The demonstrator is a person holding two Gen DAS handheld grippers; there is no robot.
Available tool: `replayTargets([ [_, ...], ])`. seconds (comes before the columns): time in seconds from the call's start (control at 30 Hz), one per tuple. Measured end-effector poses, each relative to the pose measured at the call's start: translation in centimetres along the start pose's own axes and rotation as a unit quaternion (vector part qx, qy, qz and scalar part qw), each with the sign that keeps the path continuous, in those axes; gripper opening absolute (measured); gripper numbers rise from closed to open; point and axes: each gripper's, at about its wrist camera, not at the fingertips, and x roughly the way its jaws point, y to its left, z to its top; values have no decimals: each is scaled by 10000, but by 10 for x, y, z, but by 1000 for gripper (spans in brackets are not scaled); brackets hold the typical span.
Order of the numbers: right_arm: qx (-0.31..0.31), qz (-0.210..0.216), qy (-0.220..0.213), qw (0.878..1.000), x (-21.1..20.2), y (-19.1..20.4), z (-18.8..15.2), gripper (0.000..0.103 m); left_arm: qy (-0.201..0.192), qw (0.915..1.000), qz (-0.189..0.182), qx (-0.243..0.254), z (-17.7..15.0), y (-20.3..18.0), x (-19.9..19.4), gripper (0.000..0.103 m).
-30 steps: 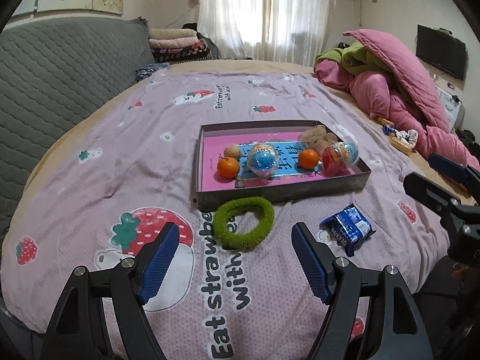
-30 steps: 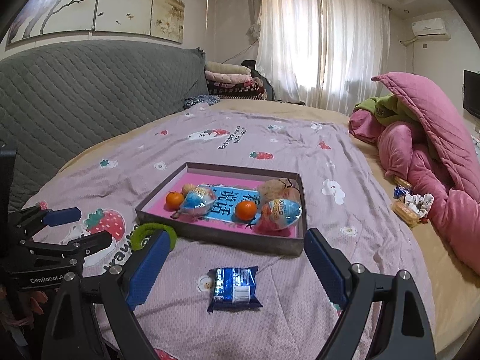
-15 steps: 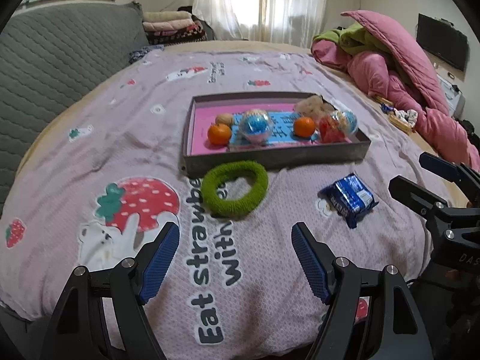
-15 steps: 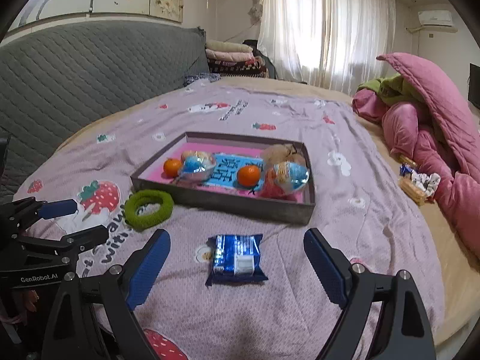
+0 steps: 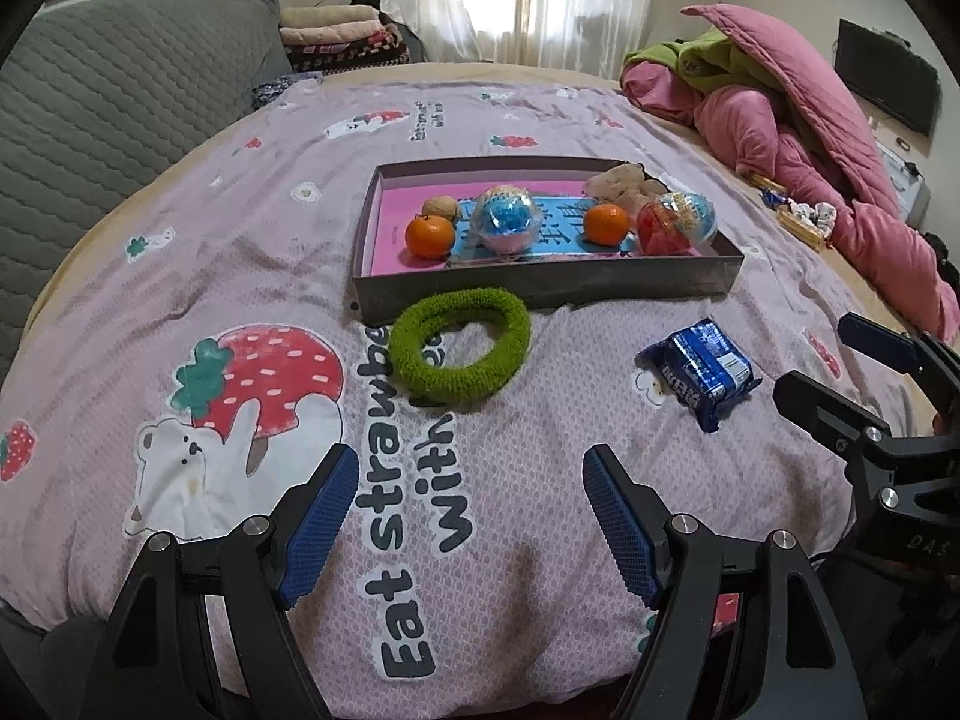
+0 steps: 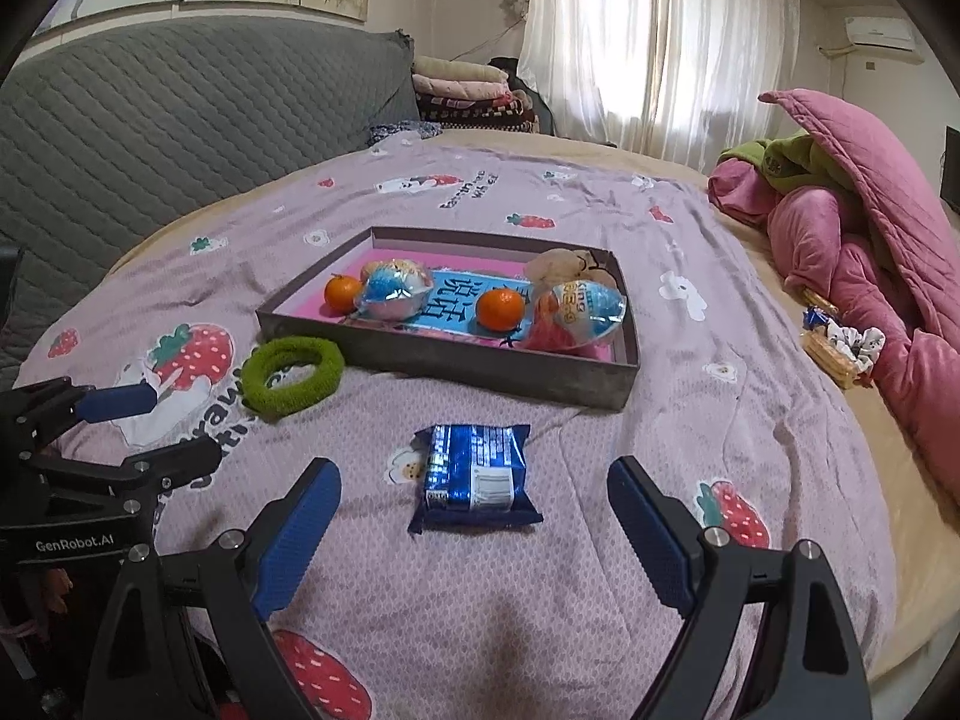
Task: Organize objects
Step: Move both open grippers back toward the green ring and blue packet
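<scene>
A shallow grey box point(image 5: 540, 291) point(image 6: 480, 369) with a pink floor lies on the bed; inside are two oranges point(image 5: 429, 236), a walnut, two plastic-wrapped toy eggs point(image 5: 504, 219) and a small plush toy. In front of it lie a green fuzzy ring point(image 5: 461, 343) point(image 6: 293, 373) and a blue snack packet point(image 5: 701, 369) point(image 6: 474, 477). My left gripper point(image 5: 471, 471) is open and empty, just short of the ring. My right gripper point(image 6: 474, 486) is open, its fingers either side of the packet's near end without touching it.
The bedspread point(image 5: 180, 276) is pink-purple with strawberry prints. A grey quilted headboard point(image 6: 150, 132) runs along the left. Pink and green bedding point(image 6: 870, 240) is heaped at the right, with small snacks point(image 6: 840, 342) beside it. The bed's edge lies just below both grippers.
Both grippers have sunk and tilted downward, so the box, ring and packet sit higher and nearer in each view. Jaws stay as wide as before.
</scene>
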Motion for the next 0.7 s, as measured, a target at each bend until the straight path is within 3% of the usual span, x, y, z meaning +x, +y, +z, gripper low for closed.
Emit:
replayTargets([
  [0.7,65,109,390,9992,28,-1,-16,90,144,9998,-139,-7,-6,0,20,78],
])
